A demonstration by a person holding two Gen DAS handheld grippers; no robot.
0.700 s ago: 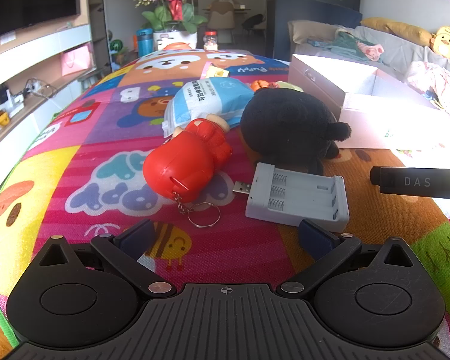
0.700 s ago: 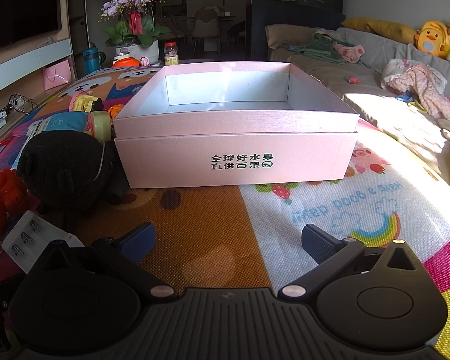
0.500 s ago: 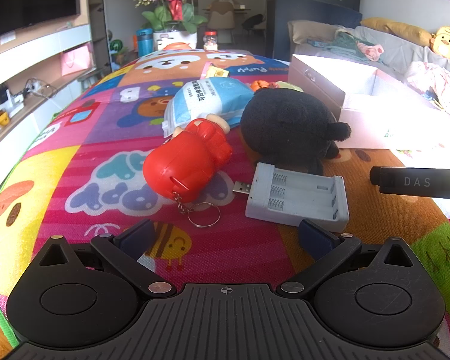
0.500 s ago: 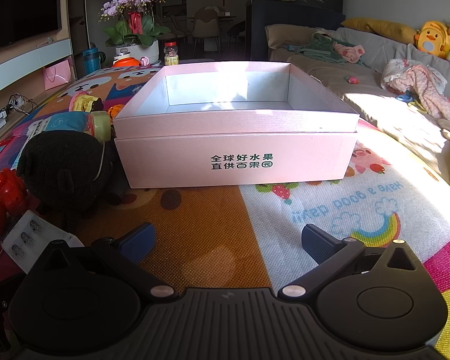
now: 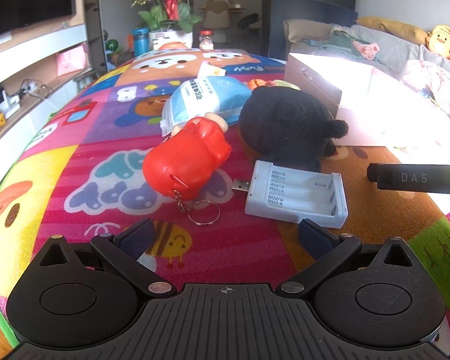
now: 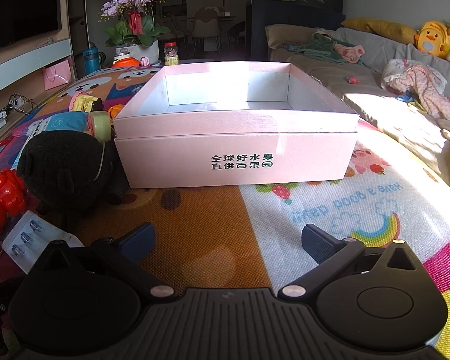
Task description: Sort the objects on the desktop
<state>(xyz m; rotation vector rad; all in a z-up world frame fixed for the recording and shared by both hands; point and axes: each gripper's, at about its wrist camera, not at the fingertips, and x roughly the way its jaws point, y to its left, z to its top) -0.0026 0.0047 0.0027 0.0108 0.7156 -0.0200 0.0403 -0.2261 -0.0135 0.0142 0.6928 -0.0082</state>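
Nothing is sorted yet: both the left hand-held gripper [image 5: 225, 237] and right hand-held gripper [image 6: 228, 240] gape wide, empty, so next likely means closing on the battery charger [image 5: 297, 198] for the pink box [image 6: 237, 156]

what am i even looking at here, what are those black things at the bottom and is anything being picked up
Each picture comes from a camera mounted on a handheld grasping tool, one per hand, looking forward along its two fingers. The black shapes at the bottom are the tool itself. The left tool faces a red keychain figure, a pale battery charger, a black plush toy and a blue-and-white packet on a colourful play mat. The right tool faces an open pink box, which looks empty as far as its inside shows. Both tools are wide open and hold nothing.
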